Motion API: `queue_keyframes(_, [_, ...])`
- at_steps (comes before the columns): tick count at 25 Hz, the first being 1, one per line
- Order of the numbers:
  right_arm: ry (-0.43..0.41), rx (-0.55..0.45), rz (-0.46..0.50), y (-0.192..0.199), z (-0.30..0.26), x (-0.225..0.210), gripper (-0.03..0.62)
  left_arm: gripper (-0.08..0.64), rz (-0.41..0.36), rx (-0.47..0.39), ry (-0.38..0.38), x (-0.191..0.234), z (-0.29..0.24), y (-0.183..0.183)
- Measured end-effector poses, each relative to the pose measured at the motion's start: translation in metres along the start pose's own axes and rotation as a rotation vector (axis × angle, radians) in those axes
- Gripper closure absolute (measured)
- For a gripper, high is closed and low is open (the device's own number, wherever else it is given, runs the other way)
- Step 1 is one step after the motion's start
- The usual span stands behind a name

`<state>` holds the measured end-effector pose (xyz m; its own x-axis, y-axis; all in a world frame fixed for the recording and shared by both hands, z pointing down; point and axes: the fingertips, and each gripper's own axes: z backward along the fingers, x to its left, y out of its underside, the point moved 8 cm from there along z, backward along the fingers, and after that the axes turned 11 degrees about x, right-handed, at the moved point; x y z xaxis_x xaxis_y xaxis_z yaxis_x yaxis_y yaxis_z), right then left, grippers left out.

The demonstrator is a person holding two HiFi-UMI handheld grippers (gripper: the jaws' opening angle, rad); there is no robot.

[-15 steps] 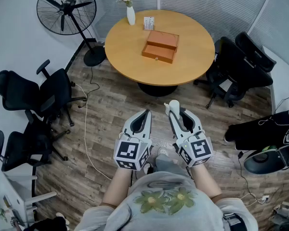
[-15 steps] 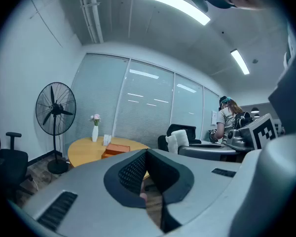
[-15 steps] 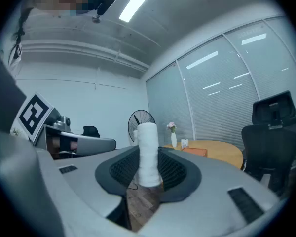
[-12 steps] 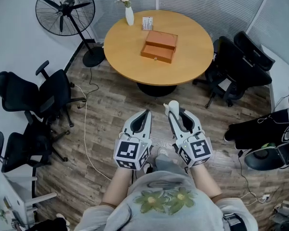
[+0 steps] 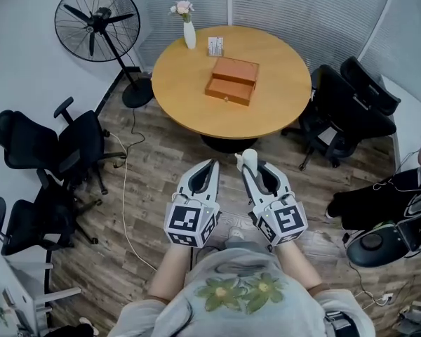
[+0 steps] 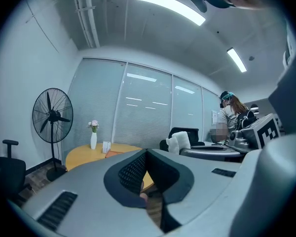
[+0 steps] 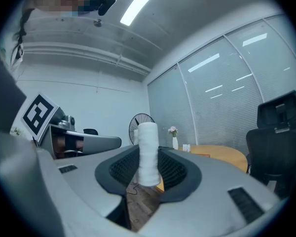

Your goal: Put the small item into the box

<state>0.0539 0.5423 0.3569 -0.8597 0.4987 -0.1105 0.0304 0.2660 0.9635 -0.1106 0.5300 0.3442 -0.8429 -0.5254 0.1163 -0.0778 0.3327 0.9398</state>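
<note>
The right gripper (image 5: 257, 167), at lower centre-right of the head view, has its fingers clamped on a small white roll (image 5: 248, 158). The roll stands upright between the pads and juts past the fingertips toward the top of the frame. In the right gripper view the roll sits mid-frame. Both dark ribbed pads press its sides, its top rises above them and its lower end hangs just below. The fingers stand fairly wide, only as far apart as the roll is thick.

The left gripper (image 5: 209, 166), just left of the right one, has its fingers drawn together with nothing between them.

The box (image 5: 231, 80), orange-brown, lies near the middle of the round wooden counter (image 5: 182, 83) in the upper centre of the head view, well apart from the roll. A vase (image 5: 189, 34) with flowers stands near the counter's upper-left edge, and a fan (image 5: 97, 21) stands on the floor at upper left.
</note>
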Motion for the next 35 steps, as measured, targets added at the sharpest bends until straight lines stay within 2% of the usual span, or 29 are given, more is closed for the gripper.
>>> queue_keyframes(10, [-0.027,0.031,0.017,-0.002,-0.019,-0.055,0.466,0.558,0.013,0.006,-0.012,-0.010,-0.055,-0.008])
queue_keyframes(18, [-0.016,0.028,0.005,-0.008,-0.063,-0.092,0.466,0.558,0.025,0.030,-0.006,0.022,-0.107,-0.015])
queue_keyframes(26, [0.008,0.030,0.015,-0.027,-0.149,-0.141,0.466,0.558,0.022,0.039,0.025,0.084,-0.192,-0.037])
queue_keyframes(35, [0.046,0.002,0.055,-0.092,-0.265,-0.200,0.465,0.558,-0.013,0.042,0.080,0.174,-0.295,-0.094])
